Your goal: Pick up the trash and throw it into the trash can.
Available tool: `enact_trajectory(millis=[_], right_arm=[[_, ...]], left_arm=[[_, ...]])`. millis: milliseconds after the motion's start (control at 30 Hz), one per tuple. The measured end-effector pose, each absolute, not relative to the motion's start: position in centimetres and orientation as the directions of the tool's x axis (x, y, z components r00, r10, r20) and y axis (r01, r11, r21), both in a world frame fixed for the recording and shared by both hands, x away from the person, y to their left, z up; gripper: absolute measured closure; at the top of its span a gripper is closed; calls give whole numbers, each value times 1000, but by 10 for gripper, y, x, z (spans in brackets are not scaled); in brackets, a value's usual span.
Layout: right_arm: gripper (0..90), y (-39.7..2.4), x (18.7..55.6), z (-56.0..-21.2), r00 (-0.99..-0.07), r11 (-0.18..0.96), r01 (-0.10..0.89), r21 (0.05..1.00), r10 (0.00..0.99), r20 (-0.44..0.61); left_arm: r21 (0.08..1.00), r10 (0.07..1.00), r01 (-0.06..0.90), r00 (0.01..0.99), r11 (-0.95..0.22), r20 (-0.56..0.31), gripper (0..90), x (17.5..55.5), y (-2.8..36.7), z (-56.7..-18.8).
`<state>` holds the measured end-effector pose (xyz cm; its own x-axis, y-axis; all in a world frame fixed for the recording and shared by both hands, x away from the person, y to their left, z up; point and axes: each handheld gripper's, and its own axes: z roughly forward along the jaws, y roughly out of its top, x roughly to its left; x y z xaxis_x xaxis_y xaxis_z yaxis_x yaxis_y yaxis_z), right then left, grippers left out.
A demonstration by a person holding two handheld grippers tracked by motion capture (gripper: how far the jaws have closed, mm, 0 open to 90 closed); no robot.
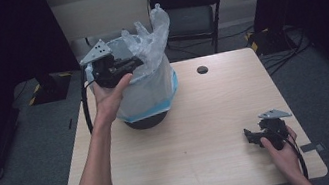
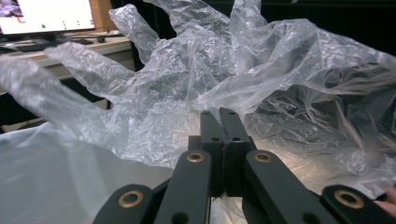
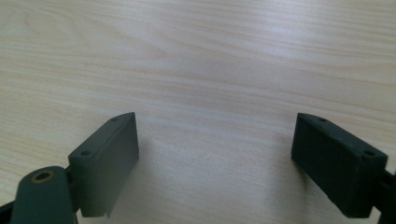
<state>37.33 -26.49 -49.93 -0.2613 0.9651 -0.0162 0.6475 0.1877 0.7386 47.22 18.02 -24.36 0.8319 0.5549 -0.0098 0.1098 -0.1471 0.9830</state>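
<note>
Looked like the bag-lining step: the left gripper (image 1: 120,68) had its fingers (image 2: 223,122) pinched together on the clear plastic bag (image 1: 146,40) up at the rim of the bin (image 1: 146,121) on the desk (image 1: 199,132), forearm raised. Next it'd need to tug the film outward over the rim; the right gripper (image 1: 251,137) sat low, fingers (image 3: 112,158) wide apart, holding nothing

No text, label, brand, number or sign can be read anywhere in these views; the lit screen (image 2: 46,16) in the left gripper view is too blurred to make out.
</note>
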Motion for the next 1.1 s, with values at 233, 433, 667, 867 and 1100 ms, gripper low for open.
enact_trajectory(millis=[233,433,667,867,1100], right_arm=[[141,-265,373,-499,-261,188,648,738,965,-17],[141,-265,373,-499,-261,188,648,738,965,-17],[141,-265,373,-499,-261,188,648,738,965,-17],[141,-265,373,-499,-262,188,647,739,965,-17],[141,-265,373,-499,-261,188,648,739,965,-16]], left_arm=[[978,607,149,794,-147,-29,900,484,202,-247],[974,636,181,770,-133,-56,900,490,217,-253],[966,671,229,736,-118,-92,885,495,231,-260],[963,705,255,699,-91,-119,708,497,240,-263],[964,739,251,665,-87,-107,430,496,240,-263]])
